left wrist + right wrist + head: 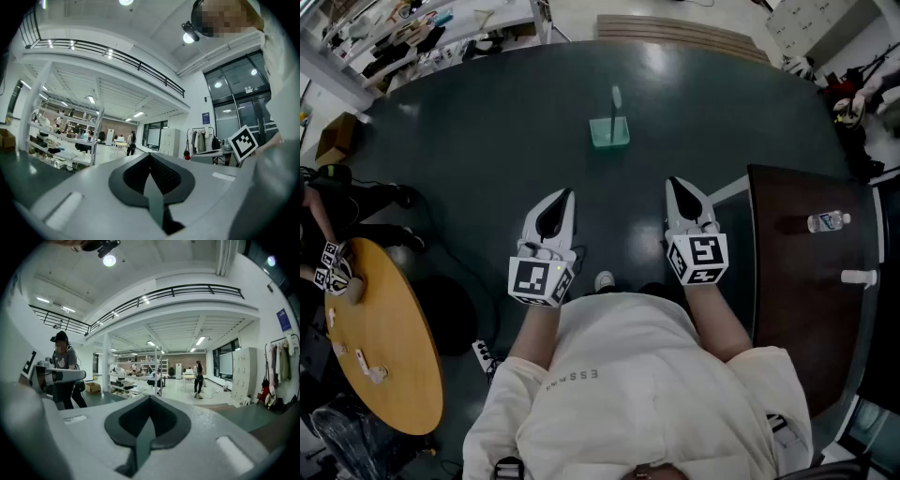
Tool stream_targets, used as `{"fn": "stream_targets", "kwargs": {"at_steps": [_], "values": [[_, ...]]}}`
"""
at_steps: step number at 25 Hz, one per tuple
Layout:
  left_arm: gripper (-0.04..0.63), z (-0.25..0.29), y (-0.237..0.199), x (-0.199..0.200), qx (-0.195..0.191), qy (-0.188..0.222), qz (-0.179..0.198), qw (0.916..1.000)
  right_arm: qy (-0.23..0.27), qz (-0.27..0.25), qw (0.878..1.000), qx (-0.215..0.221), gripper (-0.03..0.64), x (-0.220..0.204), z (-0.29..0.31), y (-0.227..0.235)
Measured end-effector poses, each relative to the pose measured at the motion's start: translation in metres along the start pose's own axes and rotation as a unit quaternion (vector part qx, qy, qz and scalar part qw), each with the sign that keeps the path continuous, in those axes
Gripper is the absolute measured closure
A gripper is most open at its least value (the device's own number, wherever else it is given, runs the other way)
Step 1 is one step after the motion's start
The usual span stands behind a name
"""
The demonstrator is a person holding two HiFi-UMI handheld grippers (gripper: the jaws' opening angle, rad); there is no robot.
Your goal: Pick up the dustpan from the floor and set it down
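Observation:
The dustpan (609, 131) is a pale green, see-through pan that stands on the dark floor with its thin handle pointing up, ahead of me. My left gripper (565, 195) and right gripper (675, 184) hover side by side in front of my body, well short of the dustpan and apart from it. Both point forward with jaws closed together and nothing between them. In the left gripper view the jaws of the left gripper (151, 157) meet on a closed seam. The right gripper view shows the right gripper (150, 401) the same way. Neither of those views shows the dustpan.
A round wooden table (389, 342) stands at my left, with another person (337, 216) beside it. A dark brown table (806, 281) at my right carries a water bottle (828, 221). A power strip (483, 354) lies on the floor by my left leg. Wooden steps (680, 33) lie far ahead.

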State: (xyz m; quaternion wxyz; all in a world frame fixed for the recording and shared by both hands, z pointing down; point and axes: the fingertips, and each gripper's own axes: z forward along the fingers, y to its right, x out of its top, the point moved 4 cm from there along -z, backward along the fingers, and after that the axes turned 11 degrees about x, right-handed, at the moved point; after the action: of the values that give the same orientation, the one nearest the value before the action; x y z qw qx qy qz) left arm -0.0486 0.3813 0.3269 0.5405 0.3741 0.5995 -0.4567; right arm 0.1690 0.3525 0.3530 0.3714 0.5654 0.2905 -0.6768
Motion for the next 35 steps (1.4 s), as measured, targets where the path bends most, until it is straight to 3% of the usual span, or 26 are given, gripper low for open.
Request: {"fn": "stream_targets", "kwargs": {"at_steps": [11,23,35], "values": [[0.580,0.003,0.002,-0.001,0.003,-0.001,-0.001,1.0000,0.005,0.000,1.000,-0.014,0.624,0.001,0.000,0.010],[0.580,0.022,-0.035,-0.005,0.010,-0.012,-0.014,0.9998,-0.005,0.008,1.000,-0.020,0.624,0.003,0.038,0.012],[0.580,0.102,-0.074,-0.030,0.034,-0.041,-0.030,0.9981,-0.038,0.025,0.999,-0.008,0.624,-0.012,0.119,0.060]]}}
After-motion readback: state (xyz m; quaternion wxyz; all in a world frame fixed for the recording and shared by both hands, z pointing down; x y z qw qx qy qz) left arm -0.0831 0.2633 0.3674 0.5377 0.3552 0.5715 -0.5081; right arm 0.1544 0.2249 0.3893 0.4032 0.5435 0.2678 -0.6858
